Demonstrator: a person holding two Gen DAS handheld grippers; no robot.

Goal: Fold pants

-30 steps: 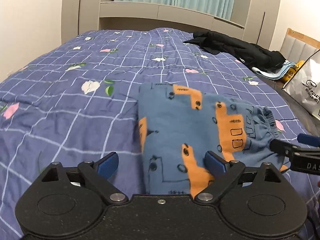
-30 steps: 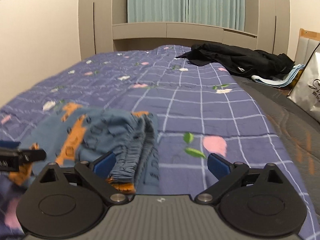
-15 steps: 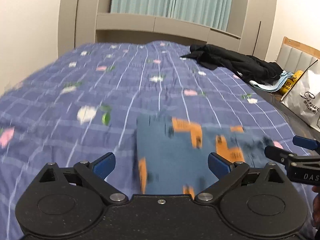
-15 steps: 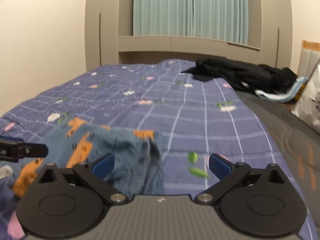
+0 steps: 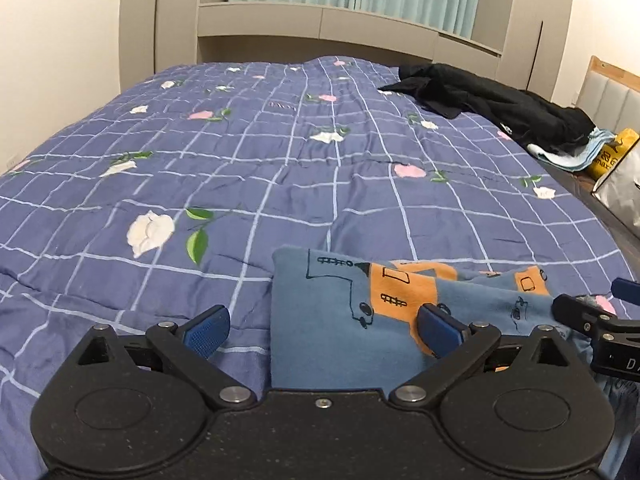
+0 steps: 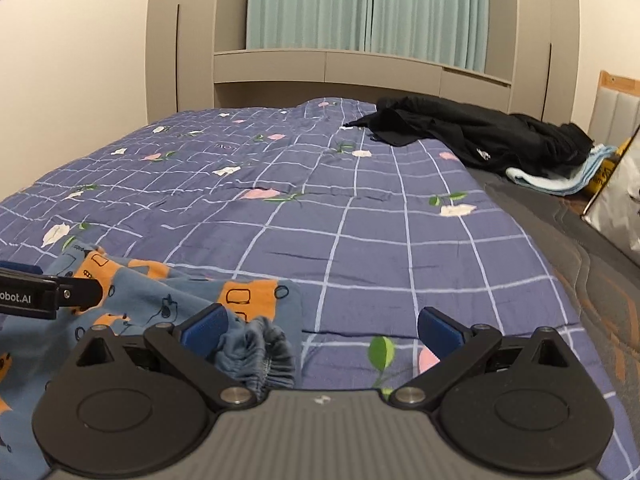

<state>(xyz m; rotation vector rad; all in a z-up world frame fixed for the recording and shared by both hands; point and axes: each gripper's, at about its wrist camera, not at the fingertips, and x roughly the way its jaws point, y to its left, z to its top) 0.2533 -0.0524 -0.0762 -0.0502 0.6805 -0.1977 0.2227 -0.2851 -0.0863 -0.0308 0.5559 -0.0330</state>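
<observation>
- Pants [image 5: 340, 320] of blue cloth with orange vehicle prints lay folded flat on the bedspread [image 5: 280, 168], at the near part of the bed, and we saw their straight folded edge on the left side in the left wrist view.
- Their gathered elastic waistband [image 6: 256, 348] was on the other end, bunched just in front of our right gripper [image 6: 320, 326].
- We held the left gripper [image 5: 324, 330] wide open above the pants; the cloth lay under the gap and under the right finger, but the blue pads [image 5: 208, 330] did not press it.
- The right gripper was also wide open, with its left pad over the waistband and its right pad over the bare bedspread; it gripped nothing.
- Each gripper showed at the side of the other camera's view, both near the pants.
- The bedspread was purple-blue with a pale grid and flower prints.
- Far on the right side of the bed lay a black garment [image 6: 480, 132] with a light blue towel [image 6: 556, 178] beside it.
- Behind the bed we saw a beige headboard unit [image 6: 328, 68] and pale green curtains [image 6: 360, 4].
</observation>
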